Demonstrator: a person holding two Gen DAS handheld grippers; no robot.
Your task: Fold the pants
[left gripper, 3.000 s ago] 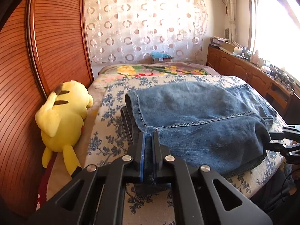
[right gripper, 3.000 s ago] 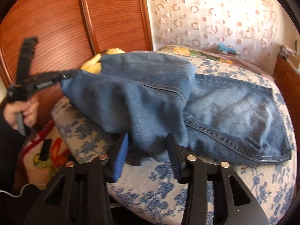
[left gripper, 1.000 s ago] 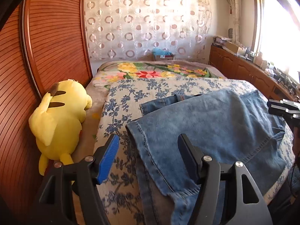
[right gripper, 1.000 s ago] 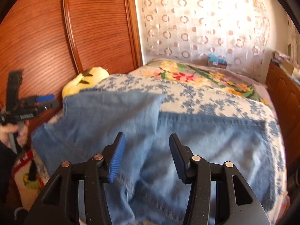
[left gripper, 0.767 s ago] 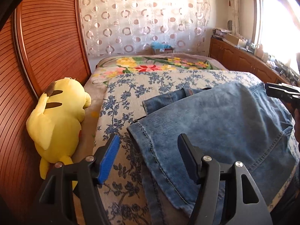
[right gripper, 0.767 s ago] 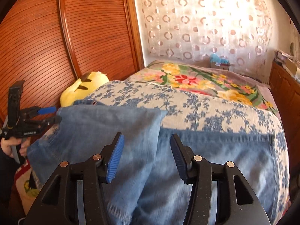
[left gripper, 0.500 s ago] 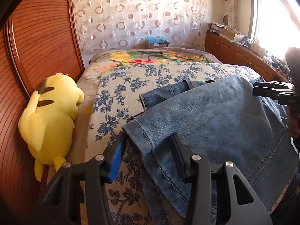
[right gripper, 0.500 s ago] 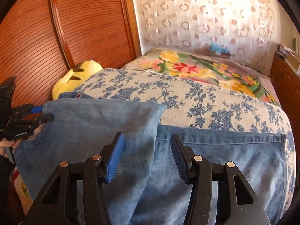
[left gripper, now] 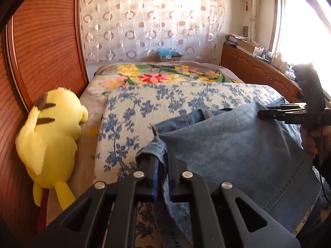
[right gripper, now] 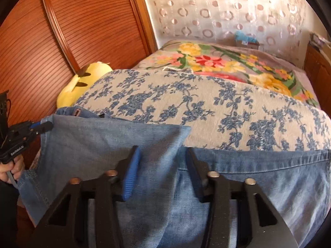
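Observation:
Blue denim pants (left gripper: 238,144) lie folded over on the near part of the bed; they also fill the lower half of the right wrist view (right gripper: 103,144). My left gripper (left gripper: 163,165) is shut on the left corner of the upper denim layer. It shows from the side in the right wrist view (right gripper: 44,126), pinching that corner. My right gripper (right gripper: 161,157) is open, its jaws standing on either side of the upper layer's right corner. It shows in the left wrist view (left gripper: 266,112) at the fold's far right edge.
The bed has a blue floral cover (left gripper: 165,99) and a flowered blanket (left gripper: 161,74) behind it. A yellow plush toy (left gripper: 51,132) lies at the left by the wooden wardrobe (left gripper: 41,47). Wooden cabinets (left gripper: 258,70) run along the right under the window.
Both grippers let go of the pants and opened. Since then the left has moved down onto the upper layer's left corner and shut on it. The right has lowered over the right corner.

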